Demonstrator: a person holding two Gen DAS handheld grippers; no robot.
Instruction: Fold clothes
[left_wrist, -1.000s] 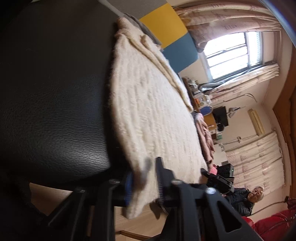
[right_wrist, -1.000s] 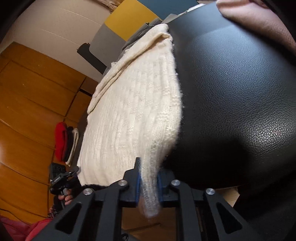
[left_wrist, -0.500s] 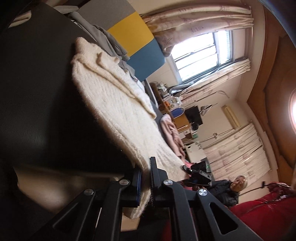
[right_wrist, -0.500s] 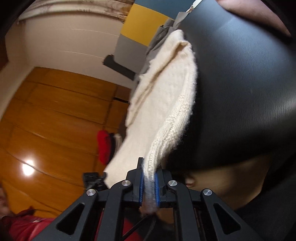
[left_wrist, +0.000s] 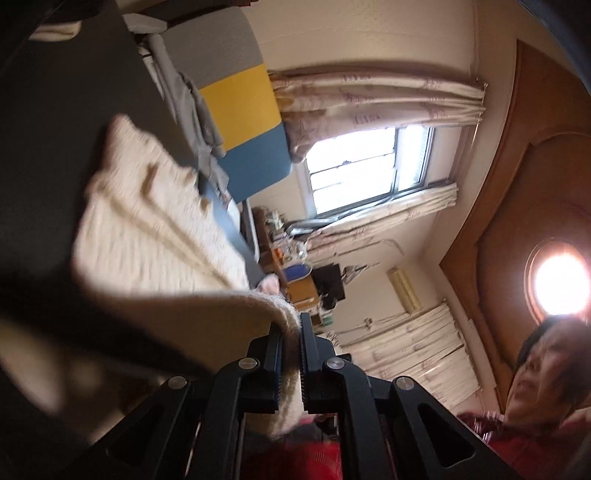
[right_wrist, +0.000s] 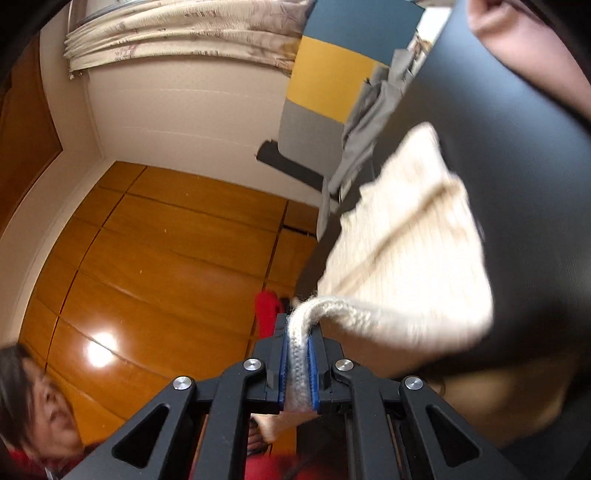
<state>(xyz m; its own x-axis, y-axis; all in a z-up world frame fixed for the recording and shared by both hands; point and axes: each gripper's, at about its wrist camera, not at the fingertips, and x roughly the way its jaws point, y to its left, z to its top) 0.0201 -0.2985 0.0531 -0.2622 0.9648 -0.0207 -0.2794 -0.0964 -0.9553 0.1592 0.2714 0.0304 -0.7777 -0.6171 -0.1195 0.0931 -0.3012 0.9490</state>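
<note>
A cream knitted sweater (left_wrist: 147, 229) lies on a black leather-like surface (left_wrist: 55, 129), its near edge lifted off it. My left gripper (left_wrist: 291, 332) is shut on one corner of that edge, the knit pinched between the blue pads and hanging below them. In the right wrist view the same cream sweater (right_wrist: 406, 258) rises from the black surface (right_wrist: 517, 166) toward my right gripper (right_wrist: 297, 332), which is shut on the thick rolled hem. Both grippers point roughly level. The far part of the sweater is blurred.
Grey clothes (left_wrist: 195, 110) and a grey, yellow and blue panel (left_wrist: 240, 96) lie at the far end of the surface. A pink garment (right_wrist: 517, 40) sits at the top right. A person in red (left_wrist: 535, 369) is beside me; wooden panelling (right_wrist: 166, 258) and a window (left_wrist: 369, 166) are behind.
Both grippers have risen and tilted up toward level, lifting the sweater's near edge off the black surface. More of the room and a person's head have come into view.
</note>
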